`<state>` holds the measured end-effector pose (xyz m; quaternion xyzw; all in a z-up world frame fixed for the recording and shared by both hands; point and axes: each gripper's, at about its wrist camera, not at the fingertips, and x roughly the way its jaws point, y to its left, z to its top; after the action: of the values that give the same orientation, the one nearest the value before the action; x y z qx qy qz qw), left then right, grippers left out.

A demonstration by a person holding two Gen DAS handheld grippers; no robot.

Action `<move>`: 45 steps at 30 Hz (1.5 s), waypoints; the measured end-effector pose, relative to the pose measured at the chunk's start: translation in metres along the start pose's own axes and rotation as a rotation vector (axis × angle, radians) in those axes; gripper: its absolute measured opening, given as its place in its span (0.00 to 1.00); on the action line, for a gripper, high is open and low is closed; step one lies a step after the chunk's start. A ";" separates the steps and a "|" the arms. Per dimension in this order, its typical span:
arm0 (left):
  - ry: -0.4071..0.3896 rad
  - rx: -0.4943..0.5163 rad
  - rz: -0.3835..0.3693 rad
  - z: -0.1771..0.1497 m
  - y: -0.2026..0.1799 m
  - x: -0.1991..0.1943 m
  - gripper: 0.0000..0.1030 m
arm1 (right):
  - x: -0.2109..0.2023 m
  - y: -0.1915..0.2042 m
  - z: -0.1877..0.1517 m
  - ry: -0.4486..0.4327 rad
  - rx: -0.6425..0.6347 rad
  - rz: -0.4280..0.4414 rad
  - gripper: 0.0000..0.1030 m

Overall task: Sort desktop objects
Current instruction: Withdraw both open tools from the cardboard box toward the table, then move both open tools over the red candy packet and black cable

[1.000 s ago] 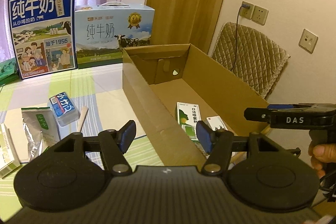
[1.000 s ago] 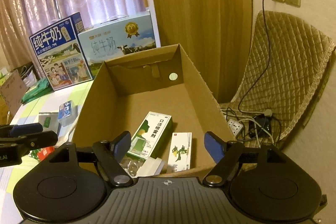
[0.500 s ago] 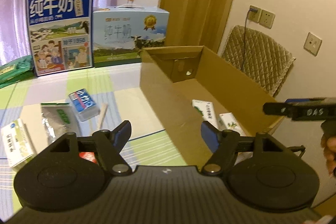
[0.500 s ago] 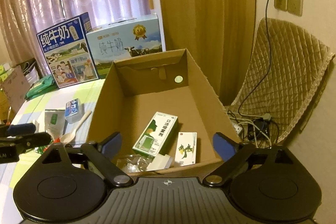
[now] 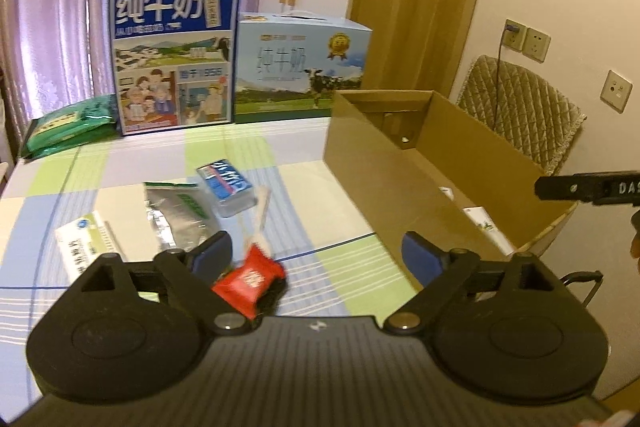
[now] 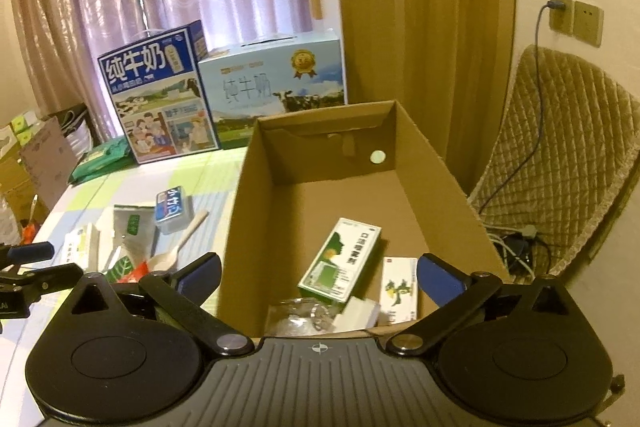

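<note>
An open cardboard box (image 5: 384, 167) (image 6: 256, 195) stands at the table's right end. Inside lie a green-and-white medicine box (image 6: 340, 259), a small white box (image 6: 398, 287) and a clear wrapper (image 6: 304, 315). Left of the box, on the checked cloth, lie a red packet (image 5: 250, 279), a wooden spoon (image 5: 258, 211), a blue tissue pack (image 5: 226, 183), a silver pouch (image 5: 176, 211) and a white-green box (image 5: 84, 247). My left gripper (image 5: 318, 257) is open, low over the table by the red packet. My right gripper (image 6: 320, 273) is open above the box's near end.
Two milk cartons (image 5: 174, 55) (image 5: 300, 63) stand at the table's back, with green packs (image 5: 68, 123) beside them. A quilted chair (image 6: 560, 179) with cables is right of the box. Stacked boxes (image 6: 24, 155) sit beyond the table's left edge.
My left gripper has swung left from the box toward the loose items, bringing the red packet into view, and its fingers have spread wider. My right gripper has drawn back slightly and opened wider.
</note>
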<state>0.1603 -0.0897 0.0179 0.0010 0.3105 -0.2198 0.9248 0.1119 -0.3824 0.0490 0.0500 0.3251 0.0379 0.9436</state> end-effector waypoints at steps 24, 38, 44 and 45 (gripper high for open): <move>-0.035 -0.184 0.309 -0.015 0.160 -0.074 0.98 | 0.016 0.136 -0.007 0.001 -0.097 0.239 0.98; 0.059 -0.078 0.222 -0.019 0.138 -0.031 0.98 | 0.078 0.162 -0.047 0.170 -0.215 0.264 0.98; 0.094 0.058 0.180 -0.018 0.109 -0.001 0.93 | 0.104 0.153 -0.059 0.212 -0.221 0.280 0.98; 0.091 0.085 0.174 -0.019 0.104 0.003 0.91 | 0.108 0.151 -0.061 0.216 -0.222 0.281 0.98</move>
<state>0.1937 0.0053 -0.0134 0.0771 0.3413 -0.1512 0.9245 0.1531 -0.2172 -0.0469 -0.0138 0.4079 0.2099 0.8885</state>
